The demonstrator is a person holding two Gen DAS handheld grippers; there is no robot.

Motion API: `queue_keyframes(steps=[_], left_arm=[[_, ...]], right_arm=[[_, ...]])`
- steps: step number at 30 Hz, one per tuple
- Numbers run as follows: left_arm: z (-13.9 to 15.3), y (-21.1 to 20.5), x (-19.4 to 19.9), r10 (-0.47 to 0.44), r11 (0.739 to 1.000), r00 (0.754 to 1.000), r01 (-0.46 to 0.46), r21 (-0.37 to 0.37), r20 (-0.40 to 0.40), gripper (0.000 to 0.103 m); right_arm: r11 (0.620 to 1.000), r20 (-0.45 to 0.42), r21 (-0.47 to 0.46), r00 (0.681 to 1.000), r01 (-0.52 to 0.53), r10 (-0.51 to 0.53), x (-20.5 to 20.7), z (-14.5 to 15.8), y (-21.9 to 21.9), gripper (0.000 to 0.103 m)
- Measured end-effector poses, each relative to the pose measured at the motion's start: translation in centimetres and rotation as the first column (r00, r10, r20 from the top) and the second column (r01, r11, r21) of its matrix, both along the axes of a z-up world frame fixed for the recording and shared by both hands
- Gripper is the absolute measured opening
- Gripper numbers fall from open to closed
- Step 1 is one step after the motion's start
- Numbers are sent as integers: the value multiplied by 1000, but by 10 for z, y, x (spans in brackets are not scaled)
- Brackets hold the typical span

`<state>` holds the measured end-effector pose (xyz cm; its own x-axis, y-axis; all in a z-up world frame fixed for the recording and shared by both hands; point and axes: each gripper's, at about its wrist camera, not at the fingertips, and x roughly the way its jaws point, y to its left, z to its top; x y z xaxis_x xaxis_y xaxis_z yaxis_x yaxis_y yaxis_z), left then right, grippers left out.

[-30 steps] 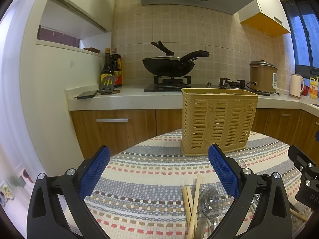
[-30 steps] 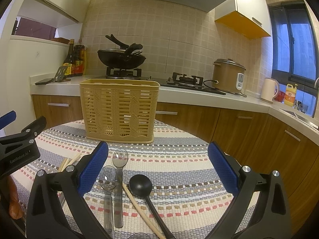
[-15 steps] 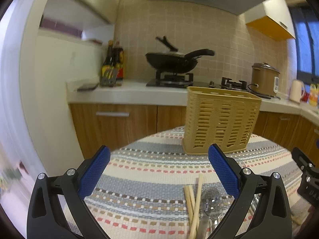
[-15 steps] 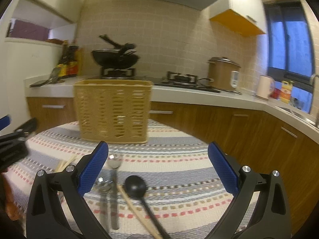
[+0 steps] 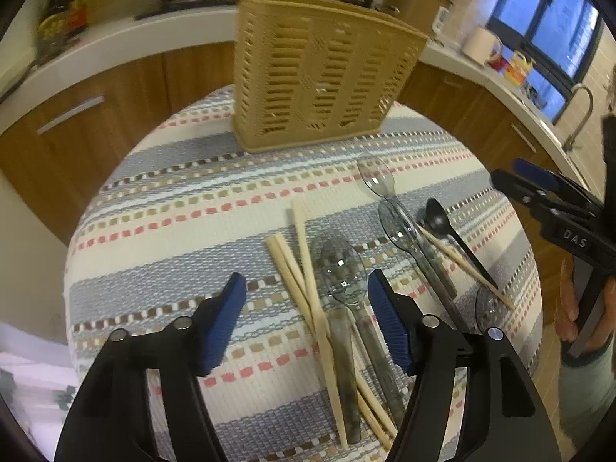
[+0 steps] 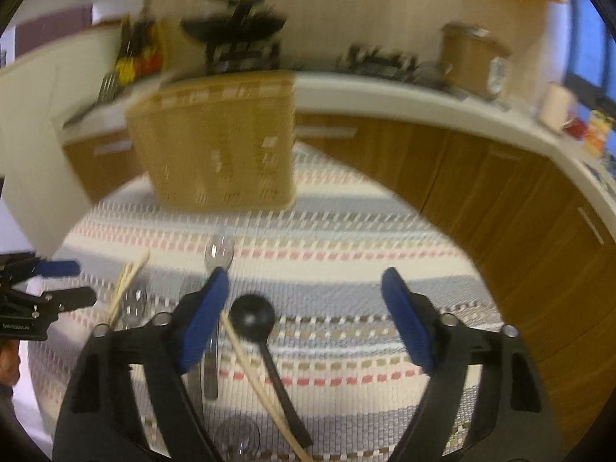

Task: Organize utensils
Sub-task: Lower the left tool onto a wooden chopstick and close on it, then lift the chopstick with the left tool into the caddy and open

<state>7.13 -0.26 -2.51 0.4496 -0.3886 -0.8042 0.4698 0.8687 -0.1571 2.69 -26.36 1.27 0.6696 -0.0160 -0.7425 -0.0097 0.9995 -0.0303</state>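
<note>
A tan slotted utensil basket (image 5: 319, 77) stands upright at the far side of the round table; it also shows, blurred, in the right wrist view (image 6: 219, 146). Wooden chopsticks (image 5: 304, 269), clear plastic spoons (image 5: 342, 273) and a black spoon (image 5: 442, 223) lie loose on the striped cloth. My left gripper (image 5: 304, 308) is open and empty, above the chopsticks and a clear spoon. My right gripper (image 6: 304, 308) is open and empty above the black spoon (image 6: 252, 313) and a chopstick (image 6: 250, 362). The right gripper also shows at the right edge of the left wrist view (image 5: 539, 188).
The round table has a striped woven cloth (image 5: 184, 208). Behind it runs a kitchen counter (image 5: 115, 46) with wooden cabinets, a hob with a wok, bottles, a rice cooker (image 6: 469, 57) and a kettle. A window (image 5: 550, 19) is at the right.
Both grippers have tilted downward and moved in over the table. The utensils now lie between the fingers of each. Both stay open.
</note>
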Motion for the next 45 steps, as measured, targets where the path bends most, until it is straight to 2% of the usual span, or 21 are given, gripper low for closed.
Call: queue_keyframes(steps=[2,3,5,6,8,11,14,16,21,26,27,29,31,34,37,39,41,43,45], left_arm=[[-5,-7,12,6,1000,1000,-6,28,-9,61],[-4,-7,19,4,1000,999,-3,21,-37,61],[-9,-11,39,-8,1000,994,10,17,-106,59],[-7,-9,45,-12,1000,989,14,12,-144,58],[-14,-16,61,-17,1000,978,21,16,-209,46],[-25,-29,78,-24,999,961,35,36,-277,45],[-29,-41,88,-7,997,957,30,75,-289,40],[-31,-44,93,2,996,953,26,88,-304,36],[-31,-41,102,4,999,940,14,48,-342,36],[-31,-34,108,15,1000,939,-9,20,-343,35],[-29,-33,109,17,1000,941,-15,8,-337,35],[-18,-22,104,15,1000,947,-15,2,-319,35],[-14,-25,103,5,1000,951,-4,3,-308,35],[-20,-45,102,-4,999,947,21,49,-321,35],[-30,-61,102,-3,995,943,37,96,-332,24],[-29,-68,101,2,990,949,42,133,-315,21],[-32,-75,101,20,982,957,35,184,-289,5],[-34,-80,100,23,982,960,30,185,-279,5],[-32,-76,100,36,989,963,4,148,-268,5]], right_arm=[[999,-64,32,998,-26,28,10,-7,0,65],[998,-97,57,995,-34,40,16,-9,-1,60],[991,-154,125,985,-55,74,32,-14,-2,57],[987,-173,148,982,-56,82,38,-17,-2,56],[981,-217,184,971,-57,97,54,-21,2,56],[971,-296,234,947,-56,126,79,-35,15,56],[959,-350,282,927,-33,134,97,-47,26,56],[960,-354,278,927,-25,127,105,-51,33,56],[963,-378,270,920,3,103,120,-62,43,56],[988,-367,148,926,-33,86,120,-66,68,56],[994,-360,104,930,-41,77,118,-67,72,54],[999,-342,15,938,-50,52,115,-69,81,30],[998,-340,21,939,-51,55,113,-71,82,30],[998,-350,50,936,-32,47,111,-68,67,30],[996,-360,82,932,-21,49,110,-66,56,30],[996,-364,83,930,-22,51,109,-64,50,30],[996,-361,84,931,-33,61,109,-63,47,30],[995,-354,93,932,-46,76,104,-61,42,30],[992,-338,110,937,-53,88,98,-56,38,30]])
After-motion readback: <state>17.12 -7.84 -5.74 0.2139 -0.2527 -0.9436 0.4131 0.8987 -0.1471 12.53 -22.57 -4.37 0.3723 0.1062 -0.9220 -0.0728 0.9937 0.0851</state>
